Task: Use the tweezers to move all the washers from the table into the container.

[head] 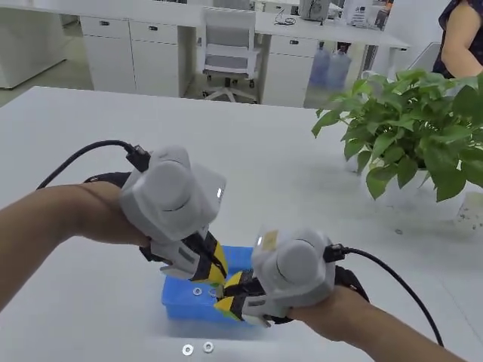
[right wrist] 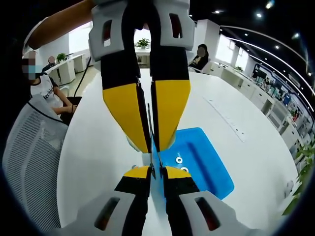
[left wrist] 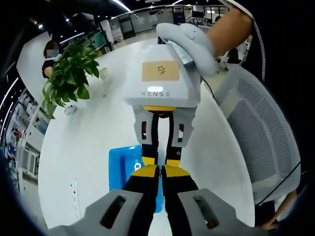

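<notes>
The tweezers are clamped by the closed left gripper and right gripper. Two washers outside the container are located nearest the right gripper.

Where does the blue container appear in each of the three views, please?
Head view: the blue container sits at lower centre, near the bottom edge.
Left gripper view: it lies low, just left of centre.
Right gripper view: it lies right of centre, slightly below the middle.
Shared landmark: a washer lying inside it.
</notes>
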